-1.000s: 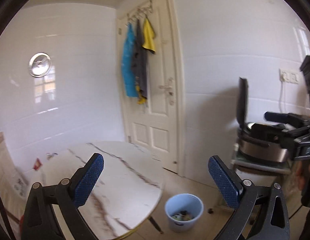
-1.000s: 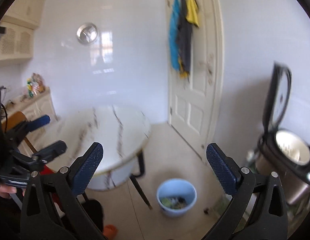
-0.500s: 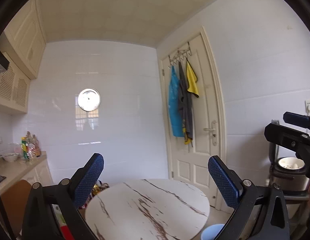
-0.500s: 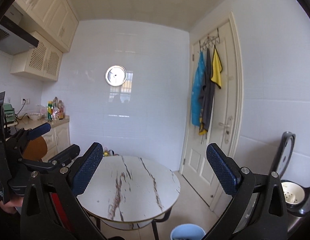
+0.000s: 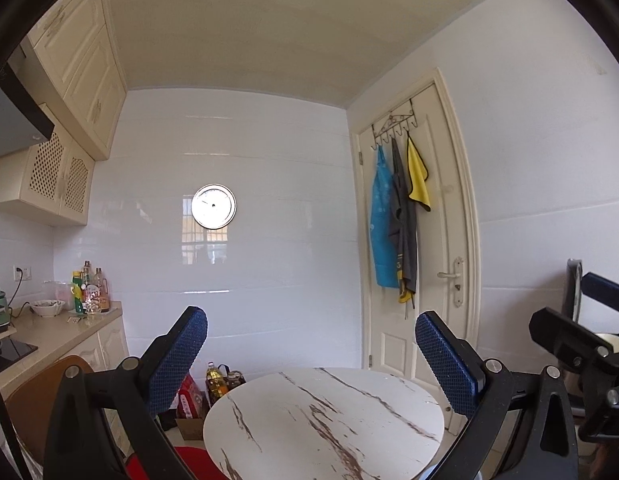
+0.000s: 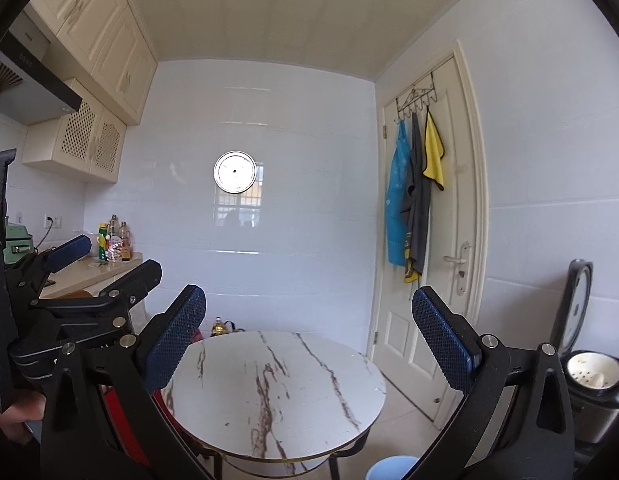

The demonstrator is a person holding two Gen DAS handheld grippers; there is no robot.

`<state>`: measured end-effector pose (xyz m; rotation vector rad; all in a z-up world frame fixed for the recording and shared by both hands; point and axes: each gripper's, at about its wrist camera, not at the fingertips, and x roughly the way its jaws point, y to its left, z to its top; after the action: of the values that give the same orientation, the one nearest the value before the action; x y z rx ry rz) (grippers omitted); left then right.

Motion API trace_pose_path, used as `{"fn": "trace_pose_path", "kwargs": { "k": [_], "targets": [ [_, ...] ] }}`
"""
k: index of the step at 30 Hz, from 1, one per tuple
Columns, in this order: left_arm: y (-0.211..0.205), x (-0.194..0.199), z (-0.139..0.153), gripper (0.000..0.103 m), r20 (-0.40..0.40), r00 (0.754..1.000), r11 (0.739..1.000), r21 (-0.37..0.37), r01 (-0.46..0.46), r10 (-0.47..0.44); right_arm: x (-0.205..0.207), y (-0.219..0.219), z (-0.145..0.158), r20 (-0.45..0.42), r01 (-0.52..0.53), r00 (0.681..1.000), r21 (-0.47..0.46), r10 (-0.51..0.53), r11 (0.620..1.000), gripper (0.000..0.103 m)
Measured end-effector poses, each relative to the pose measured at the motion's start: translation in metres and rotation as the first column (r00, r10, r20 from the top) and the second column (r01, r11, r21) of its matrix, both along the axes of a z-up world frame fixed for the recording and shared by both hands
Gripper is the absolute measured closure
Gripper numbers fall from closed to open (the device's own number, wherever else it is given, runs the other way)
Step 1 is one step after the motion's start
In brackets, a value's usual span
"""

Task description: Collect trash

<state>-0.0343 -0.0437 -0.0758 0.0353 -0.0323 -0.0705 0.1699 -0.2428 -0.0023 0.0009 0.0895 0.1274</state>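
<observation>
1. The left gripper [image 5: 311, 354] is held up with its two blue pads wide apart, and nothing is between them
2. The right gripper [image 6: 309, 338] is the same: its pads are spread wide and hold nothing
3. The task's thing that shows is the blue bin [image 6: 391, 468]. Only its light blue round rim is seen, at the bottom edge of the right wrist view. It stands on the floor just beside the table, on the door side; what is inside it cannot be seen
4. The table [image 6: 277, 392] is round, with a white marble-look top with brown veins and dark legs. Its top is bare
5. Under and behind the table on the left there is something red [image 5: 189, 396], and near it an oil bottle [image 5: 216, 380] stands on the floor by the wall
6. At the right, a rice cooker [image 6: 593, 376] stands with its lid open and upright
7. At the left, the counter [image 5: 57, 330] carries a white bowl [image 5: 47, 306] and several bottles [image 5: 89, 290]. Cream cabinets [image 5: 81, 76] hang above it
8. The far wall is white tile, with a round clock [image 5: 213, 206] on it
9. The white door [image 6: 441, 240] is closed. From a hook rack on it hang a blue apron [image 6: 397, 208], a grey cloth and a yellow cloth [image 6: 434, 156]
</observation>
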Motion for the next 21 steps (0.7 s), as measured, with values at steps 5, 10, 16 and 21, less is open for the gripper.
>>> {"fn": "trace_pose_path", "kwargs": {
  "k": [5,10,16,21],
  "targets": [
    [-0.007,0.008,-0.001,0.0,-0.008,1.0,1.0,0.006,0.001,-0.001,0.006,-0.002,-0.004,-0.019,0.007,1.0,0.009,-0.006,1.0,0.0],
    [-0.013,0.007,-0.002,0.0,0.0,1.0,1.0,0.011,-0.004,0.004,0.002,-0.008,-0.002,0.004,0.029,1.0,0.014,-0.03,0.999,0.0],
    [-0.018,0.02,0.0,0.0,0.001,1.0,1.0,0.021,-0.002,0.002,-0.004,-0.01,-0.002,0.02,0.038,0.999,0.018,-0.038,0.999,0.0],
    [-0.016,0.021,-0.004,0.0,0.0,1.0,1.0,0.023,0.001,-0.001,-0.003,-0.01,-0.002,0.015,0.034,0.999,0.019,-0.034,0.999,0.0]
  ]
}}
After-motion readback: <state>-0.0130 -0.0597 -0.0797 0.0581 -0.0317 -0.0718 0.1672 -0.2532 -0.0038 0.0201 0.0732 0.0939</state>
